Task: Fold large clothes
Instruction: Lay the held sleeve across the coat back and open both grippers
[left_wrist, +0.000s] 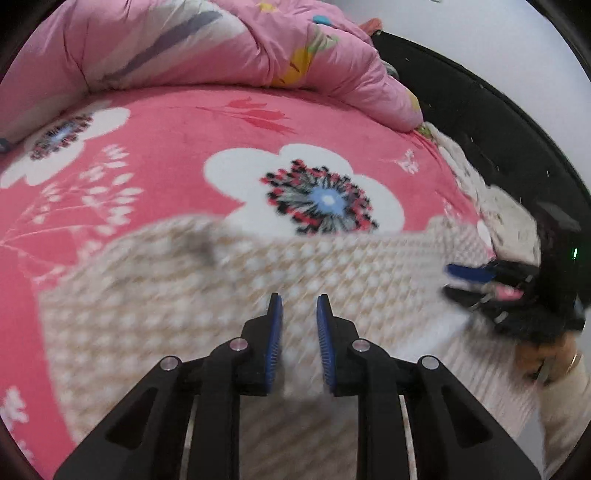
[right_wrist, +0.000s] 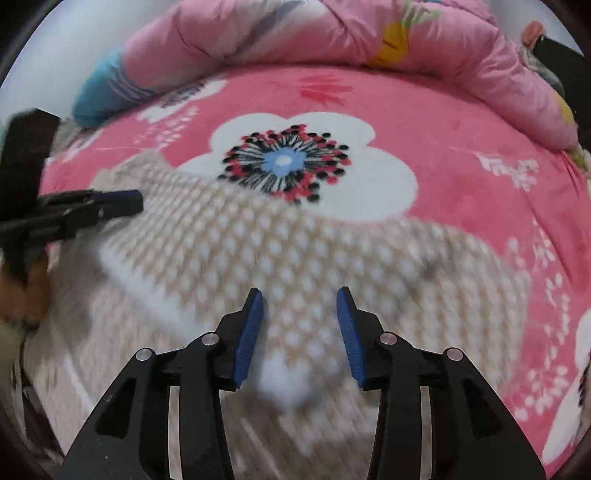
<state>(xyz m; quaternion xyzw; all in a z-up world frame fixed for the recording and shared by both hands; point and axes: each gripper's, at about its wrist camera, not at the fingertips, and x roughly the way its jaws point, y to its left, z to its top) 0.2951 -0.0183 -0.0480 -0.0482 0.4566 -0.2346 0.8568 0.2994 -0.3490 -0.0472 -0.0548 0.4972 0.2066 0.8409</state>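
A beige-and-white knitted sweater (left_wrist: 184, 295) (right_wrist: 258, 251) lies spread on a pink flowered blanket (left_wrist: 166, 140) (right_wrist: 461, 122), blurred in both views. My left gripper (left_wrist: 299, 306) hangs just above it, its blue pads a narrow gap apart. Only a blurred whitish bit of knit shows low in that gap, and the pads do not press on it. My right gripper (right_wrist: 299, 295) stands wider over a white fold of the sweater that lies loose between its fingers. Each gripper shows in the other's view: the right one (left_wrist: 448, 280), the left one (right_wrist: 136, 201).
A bunched pink quilt (left_wrist: 221, 44) (right_wrist: 295, 33) lies along the far side of the bed. A blue pillow (right_wrist: 99, 99) sits at the far left. A dark bed frame (left_wrist: 480, 103) curves along the right. A person's hand (left_wrist: 546, 354) holds the right gripper.
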